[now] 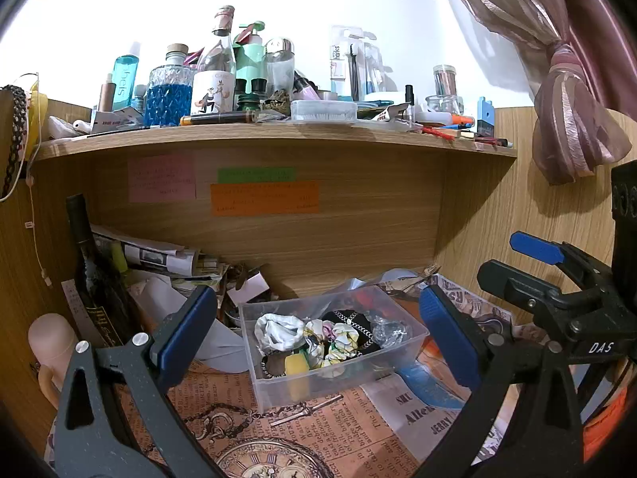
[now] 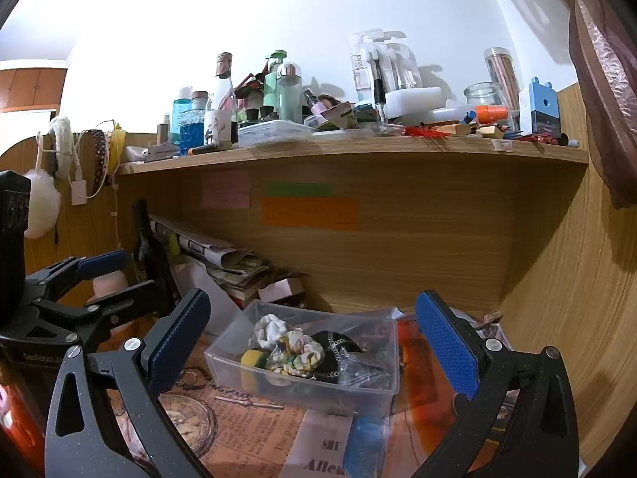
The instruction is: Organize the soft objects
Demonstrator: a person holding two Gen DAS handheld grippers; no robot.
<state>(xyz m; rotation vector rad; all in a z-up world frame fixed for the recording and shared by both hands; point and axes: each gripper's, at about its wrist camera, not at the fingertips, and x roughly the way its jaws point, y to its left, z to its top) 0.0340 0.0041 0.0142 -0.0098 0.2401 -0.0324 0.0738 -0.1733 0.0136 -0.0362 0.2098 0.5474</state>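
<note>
A clear plastic box [image 1: 254,318] [image 2: 223,362] stands on newspaper-print paper under a wooden shelf. It holds a white scrunchie [image 1: 278,330] [image 2: 270,328], a floral scrunchie [image 1: 342,338] [image 2: 296,352], a black pouch with a chain [image 1: 354,320] [image 2: 334,342], a yellow sponge [image 1: 296,364] [image 2: 251,358] and crumpled clear plastic [image 1: 388,330]. My left gripper [image 1: 318,342] is open and empty, held just in front of the box. My right gripper [image 2: 314,346] is open and empty, also in front of the box. Each gripper shows in the other's view, the right one [image 1: 517,263] and the left one [image 2: 111,275].
The shelf [image 1: 274,135] above is crowded with bottles and jars. A dark wine bottle [image 1: 91,275], stacked papers [image 1: 159,255] and a pink object [image 1: 51,342] stand at the left. A blue flat item [image 1: 426,390] lies right of the box. Wooden walls close in both sides.
</note>
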